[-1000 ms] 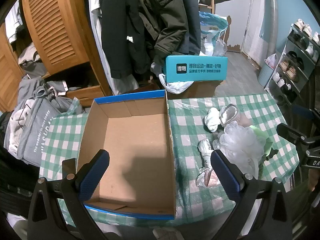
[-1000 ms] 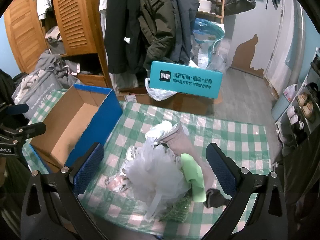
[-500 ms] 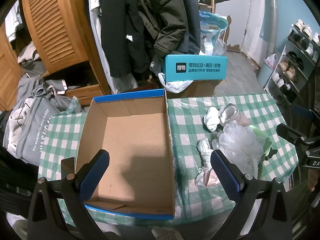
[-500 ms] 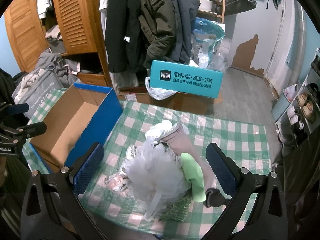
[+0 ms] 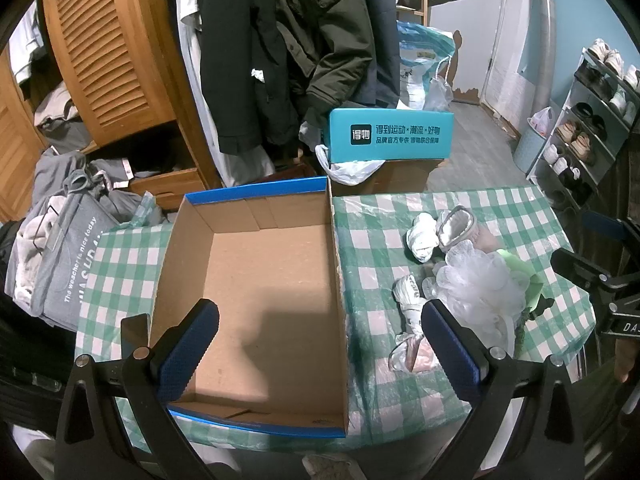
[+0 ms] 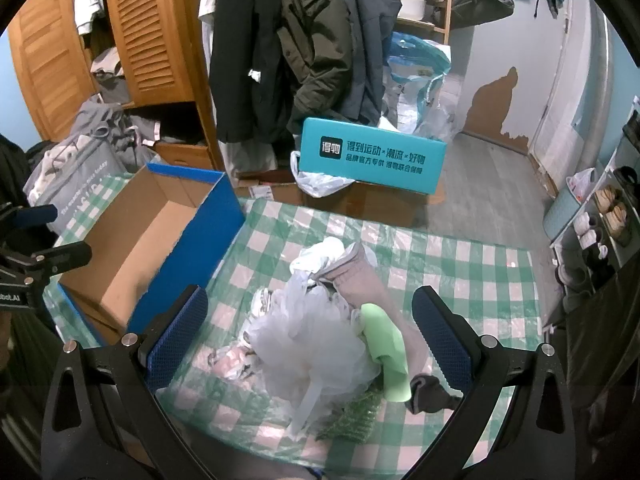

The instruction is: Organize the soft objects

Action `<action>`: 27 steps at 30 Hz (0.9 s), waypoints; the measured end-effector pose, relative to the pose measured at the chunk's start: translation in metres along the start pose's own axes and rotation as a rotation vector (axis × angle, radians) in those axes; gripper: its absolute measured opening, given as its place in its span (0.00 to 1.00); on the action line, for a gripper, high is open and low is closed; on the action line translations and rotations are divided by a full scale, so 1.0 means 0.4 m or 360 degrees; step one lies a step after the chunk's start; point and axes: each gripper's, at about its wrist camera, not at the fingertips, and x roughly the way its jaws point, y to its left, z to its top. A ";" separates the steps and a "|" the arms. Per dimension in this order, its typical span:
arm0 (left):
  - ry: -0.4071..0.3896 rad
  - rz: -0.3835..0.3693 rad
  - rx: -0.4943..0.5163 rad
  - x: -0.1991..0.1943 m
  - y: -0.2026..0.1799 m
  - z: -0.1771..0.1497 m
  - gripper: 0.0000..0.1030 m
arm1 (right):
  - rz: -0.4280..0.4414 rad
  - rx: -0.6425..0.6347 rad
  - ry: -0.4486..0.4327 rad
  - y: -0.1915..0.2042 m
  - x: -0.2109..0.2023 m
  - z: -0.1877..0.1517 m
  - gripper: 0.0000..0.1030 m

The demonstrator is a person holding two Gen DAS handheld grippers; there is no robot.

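Note:
An empty blue-sided cardboard box (image 5: 260, 288) (image 6: 132, 248) stands on the left of a green-checked table (image 5: 380, 216) (image 6: 460, 272). To its right lies a heap of soft things: a white mesh bath puff (image 6: 316, 336) (image 5: 480, 292), a grey sock (image 6: 360, 276), a light green cloth (image 6: 384, 344), rolled white socks (image 5: 422, 236) and a crumpled pinkish bag (image 5: 412, 354). My left gripper (image 5: 320, 344) hovers open above the near end of the box. Over the heap, my right gripper (image 6: 308, 332) hangs open, touching nothing.
Behind the table stand a teal printed box (image 6: 372, 156) on brown cartons, hanging coats (image 6: 300, 40) and a wooden louvred wardrobe (image 6: 148, 32). A grey bag of clothes (image 5: 68, 248) sits at the left. A shoe rack (image 5: 592, 120) lines the right wall.
Almost nothing differs; both views drift very slightly, and the grippers stay open.

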 end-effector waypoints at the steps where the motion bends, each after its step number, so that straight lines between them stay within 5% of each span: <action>1: 0.0000 0.0000 0.0000 0.000 -0.001 -0.001 0.99 | 0.0000 0.0000 0.0000 0.000 0.000 -0.001 0.98; 14: 0.0004 -0.0008 0.0005 0.007 -0.012 -0.013 0.99 | 0.0000 -0.0001 0.0007 -0.001 0.003 0.005 0.98; 27: 0.0153 -0.0086 0.0070 0.077 -0.096 -0.009 0.99 | 0.0002 0.0060 0.0086 -0.058 0.012 -0.052 0.98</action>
